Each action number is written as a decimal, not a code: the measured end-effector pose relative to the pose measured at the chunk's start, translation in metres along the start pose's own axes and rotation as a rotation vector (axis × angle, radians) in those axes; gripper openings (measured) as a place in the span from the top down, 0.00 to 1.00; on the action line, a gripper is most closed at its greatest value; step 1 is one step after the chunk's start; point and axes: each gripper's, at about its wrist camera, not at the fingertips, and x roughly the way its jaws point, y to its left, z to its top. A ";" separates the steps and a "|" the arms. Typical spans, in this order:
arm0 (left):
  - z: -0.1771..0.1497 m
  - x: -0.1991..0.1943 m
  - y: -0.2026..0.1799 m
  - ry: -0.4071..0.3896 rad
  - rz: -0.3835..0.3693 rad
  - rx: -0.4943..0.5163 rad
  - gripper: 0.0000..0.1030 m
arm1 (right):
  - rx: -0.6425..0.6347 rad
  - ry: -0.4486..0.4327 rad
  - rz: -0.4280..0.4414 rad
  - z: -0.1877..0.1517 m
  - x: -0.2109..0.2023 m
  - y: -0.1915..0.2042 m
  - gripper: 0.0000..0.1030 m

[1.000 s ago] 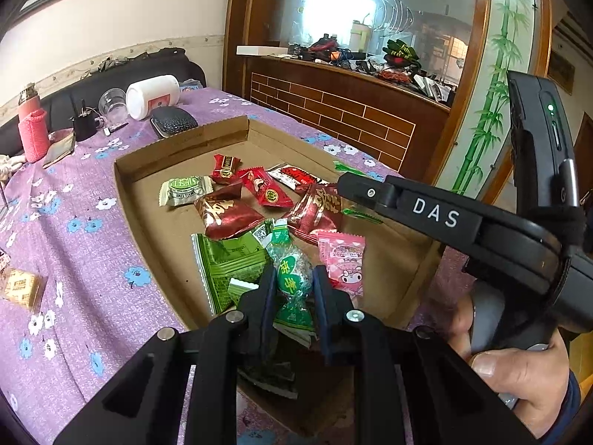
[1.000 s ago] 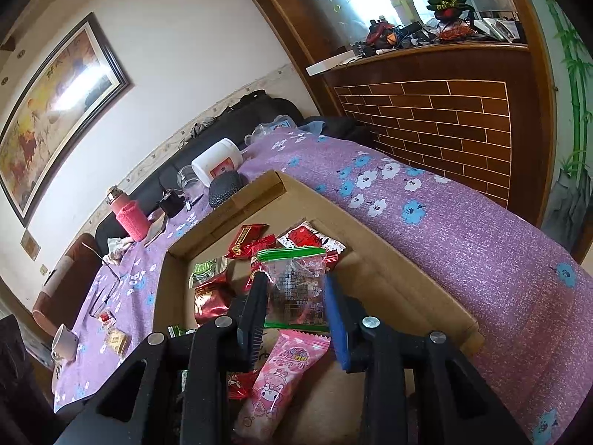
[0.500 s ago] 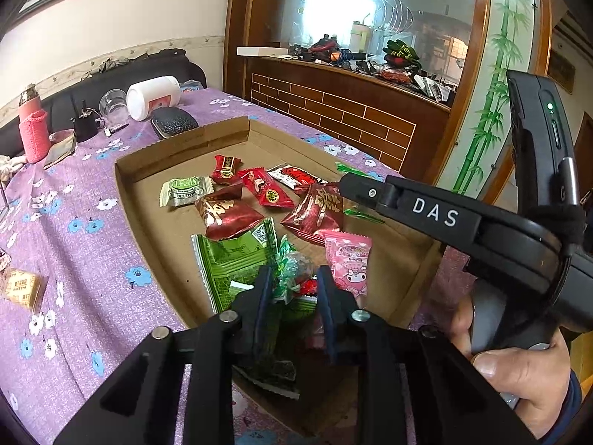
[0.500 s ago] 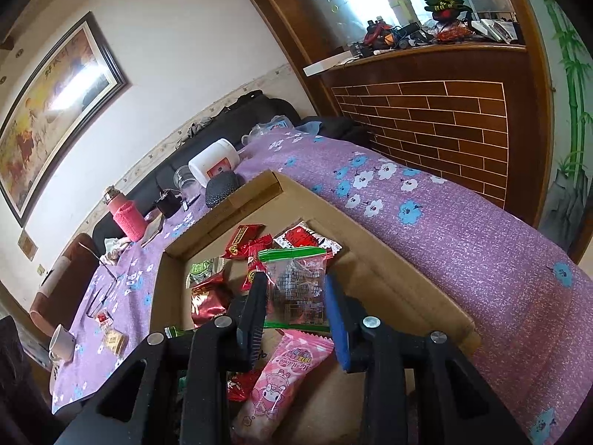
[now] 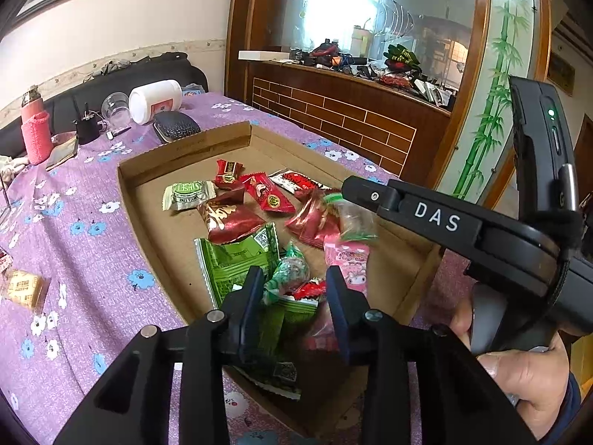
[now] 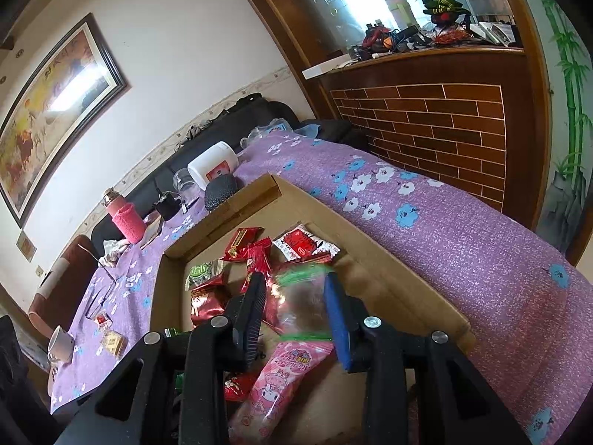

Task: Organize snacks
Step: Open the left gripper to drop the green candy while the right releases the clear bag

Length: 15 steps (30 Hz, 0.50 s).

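Left gripper spread apart over a green candy; right gripper apart around a blurred, seemingly loose clear bag.

At the far left you had a pink bottle, a white jar lying sideways, a black case, and a white cup.

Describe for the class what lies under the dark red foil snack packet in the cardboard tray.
The dark red foil packet overlaps the top edge of a large green packet inside the cardboard tray. Whatever lies beneath its middle is covered and cannot be seen.
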 end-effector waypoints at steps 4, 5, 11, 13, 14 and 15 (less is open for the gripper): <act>0.000 -0.002 0.001 -0.011 0.003 -0.004 0.65 | -0.015 -0.022 -0.004 0.000 -0.004 0.003 0.64; 0.000 -0.002 0.001 -0.014 0.005 -0.004 0.63 | -0.016 -0.031 -0.004 0.001 -0.006 0.003 0.63; 0.001 -0.006 0.001 -0.034 0.009 -0.004 0.61 | -0.018 -0.053 -0.003 0.001 -0.010 0.004 0.63; 0.002 -0.006 0.000 -0.037 0.012 -0.006 0.60 | -0.017 -0.055 -0.004 0.001 -0.010 0.003 0.63; 0.002 -0.006 0.001 -0.039 0.013 -0.007 0.60 | -0.016 -0.057 -0.004 0.001 -0.011 0.003 0.63; 0.002 -0.006 0.001 -0.040 0.013 -0.008 0.60 | -0.015 -0.060 -0.004 0.001 -0.011 0.003 0.63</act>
